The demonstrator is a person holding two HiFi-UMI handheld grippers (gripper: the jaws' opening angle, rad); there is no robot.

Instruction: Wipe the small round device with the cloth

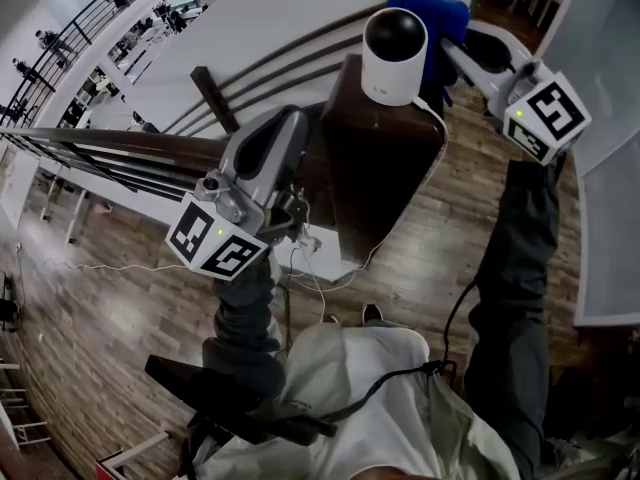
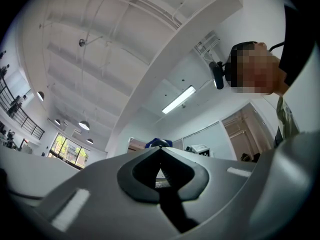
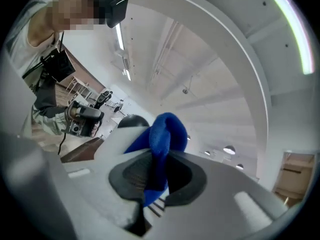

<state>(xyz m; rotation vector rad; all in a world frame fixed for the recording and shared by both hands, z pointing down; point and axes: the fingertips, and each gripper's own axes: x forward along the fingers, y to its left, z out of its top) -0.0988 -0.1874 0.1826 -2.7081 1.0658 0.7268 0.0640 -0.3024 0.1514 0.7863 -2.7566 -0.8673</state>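
Observation:
The small round device [image 1: 394, 54], a white cylinder with a black domed top, stands on a dark brown post [image 1: 385, 163]. A blue cloth [image 1: 432, 12] lies against the device's far right side, and my right gripper [image 1: 455, 40] is shut on it. In the right gripper view the cloth [image 3: 162, 136] is pinched between the jaws, with the device's black dome [image 3: 131, 120] just beyond. My left gripper [image 1: 296, 118] hangs left of the post, below the device, shut with nothing in it. Past its closed tips [image 2: 160, 150] a bit of blue cloth [image 2: 158, 142] shows.
A dark wooden handrail [image 1: 120, 148] runs left from the post, above a lower floor far below. White cables [image 1: 318, 273] hang at the post's base over a wooden floor [image 1: 120, 308]. A pale panel [image 1: 610, 198] stands at the right. The person's legs fill the lower view.

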